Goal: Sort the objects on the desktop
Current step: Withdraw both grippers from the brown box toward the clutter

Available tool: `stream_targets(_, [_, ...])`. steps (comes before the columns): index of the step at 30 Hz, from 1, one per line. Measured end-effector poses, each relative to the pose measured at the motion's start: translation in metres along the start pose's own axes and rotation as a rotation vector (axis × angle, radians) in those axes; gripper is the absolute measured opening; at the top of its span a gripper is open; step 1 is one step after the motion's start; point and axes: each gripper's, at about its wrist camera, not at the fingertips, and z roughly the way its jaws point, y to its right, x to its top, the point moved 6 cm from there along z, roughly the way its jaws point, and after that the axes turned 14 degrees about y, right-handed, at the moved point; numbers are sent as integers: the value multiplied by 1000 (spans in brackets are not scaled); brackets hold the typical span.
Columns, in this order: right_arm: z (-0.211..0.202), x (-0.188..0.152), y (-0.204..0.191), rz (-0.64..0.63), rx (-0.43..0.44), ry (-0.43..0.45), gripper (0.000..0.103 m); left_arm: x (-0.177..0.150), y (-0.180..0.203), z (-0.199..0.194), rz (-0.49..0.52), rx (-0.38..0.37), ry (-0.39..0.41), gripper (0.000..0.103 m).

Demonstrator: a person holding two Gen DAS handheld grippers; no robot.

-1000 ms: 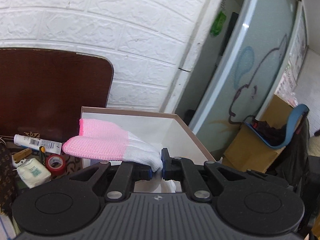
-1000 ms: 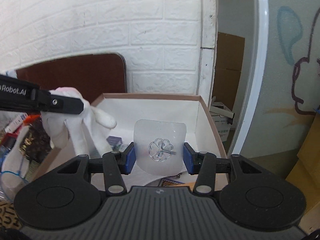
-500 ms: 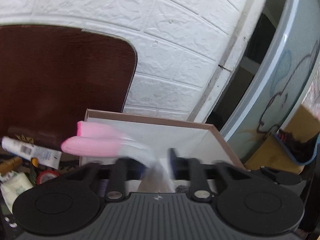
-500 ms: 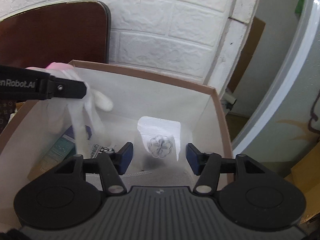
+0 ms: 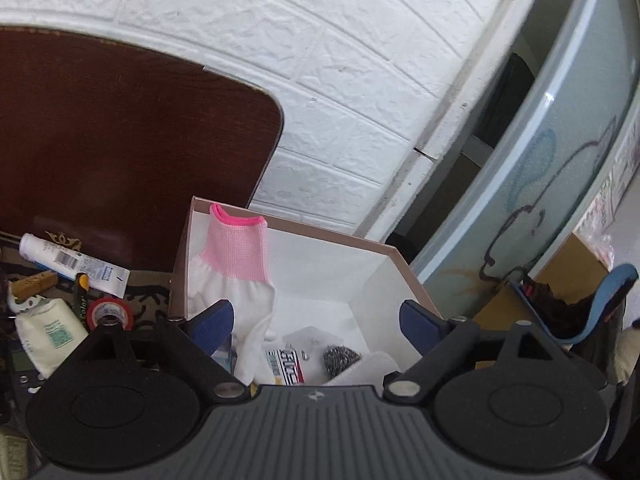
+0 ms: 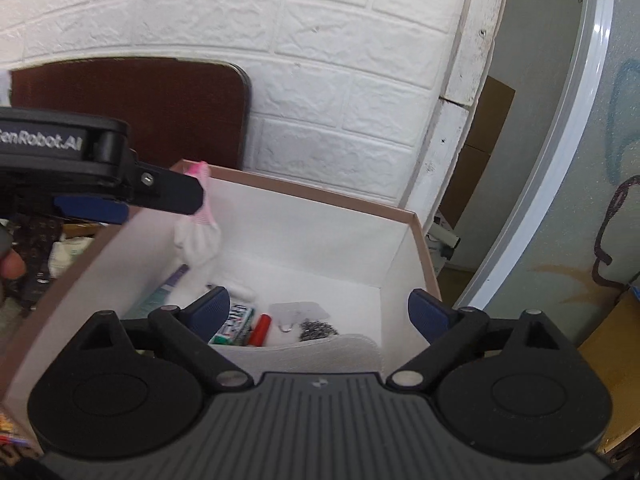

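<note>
Jaws of left gripper [image 5: 316, 316] and right gripper [image 6: 318, 310] have just been opening, empty; white knit glove with pink cuff [image 5: 240, 276] drops into white-lined cardboard box [image 5: 396, 280].

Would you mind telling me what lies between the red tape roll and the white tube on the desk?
In the left wrist view, a yellow-and-black pen-like item lies between the red tape roll and the white tube, touching neither clearly.

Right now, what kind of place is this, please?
Probably a cluttered home or storage corner: a white brick wall, a dark wooden table strewn with small items, and a cardboard box being filled.
</note>
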Motion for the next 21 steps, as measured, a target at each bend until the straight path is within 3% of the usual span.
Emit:
stream_targets(8, [-64,3,-41,45,78,62,98,-26,18,-53,147,37,-1,93])
stream_targets(17, [-112,-3,-74,22,121,92,101,-52,9,-105,103,35,-21,93])
stream_targets(21, [-128,-17,-93,44,170,86,101,-70,-2,-138,94,38,21,94])
